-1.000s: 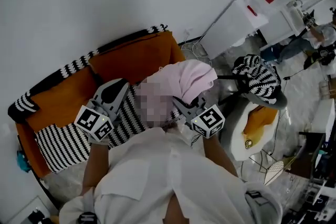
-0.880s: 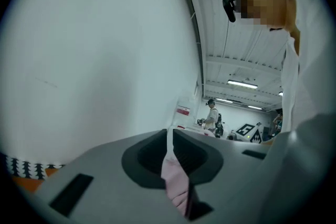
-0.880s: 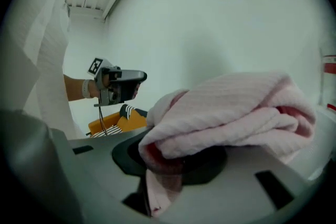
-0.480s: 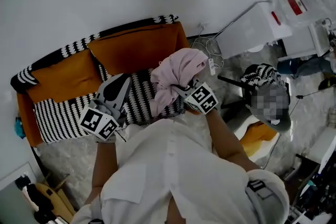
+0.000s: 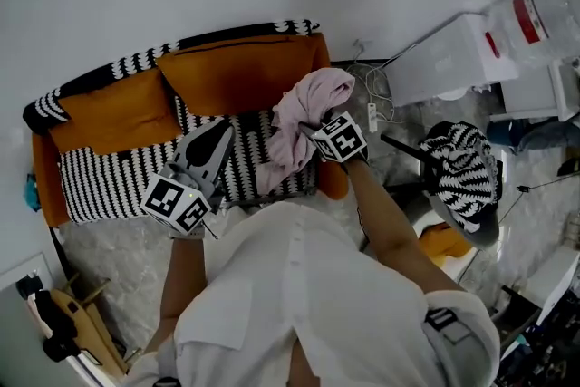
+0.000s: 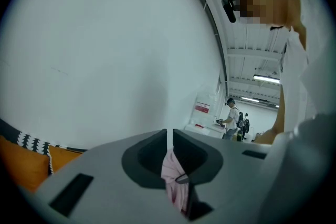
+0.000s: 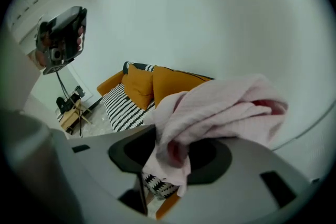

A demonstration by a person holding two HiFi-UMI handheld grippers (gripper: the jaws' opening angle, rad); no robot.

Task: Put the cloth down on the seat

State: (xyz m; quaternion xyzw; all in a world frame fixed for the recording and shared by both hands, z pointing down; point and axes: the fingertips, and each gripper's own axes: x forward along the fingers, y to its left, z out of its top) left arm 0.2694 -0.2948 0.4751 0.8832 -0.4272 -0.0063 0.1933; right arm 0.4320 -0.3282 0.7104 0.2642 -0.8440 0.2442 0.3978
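Note:
A pink cloth (image 5: 304, 113) hangs bunched from my right gripper (image 5: 314, 134) above the right end of the sofa's black-and-white striped seat (image 5: 118, 181). In the right gripper view the cloth (image 7: 220, 107) lies over and between the jaws of the right gripper (image 7: 170, 153), which are opening; the pads themselves are hidden under it. My left gripper (image 5: 217, 133) hovers over the middle of the seat, apart from the cloth. Its jaws stand almost together in the left gripper view (image 6: 169, 136), and the cloth (image 6: 173, 181) shows beyond the slit.
Orange back cushions (image 5: 227, 77) line the sofa against the white wall. To the right stand a white cabinet (image 5: 444, 59), cables (image 5: 372, 86) on the floor and a striped bundle on a stand (image 5: 462, 163). A wooden frame (image 5: 82, 331) lies at lower left. A person (image 6: 231, 118) stands far off.
My right gripper has carried the cloth forward and lower, toward the right end of the seat. The left gripper has stayed over the seat.

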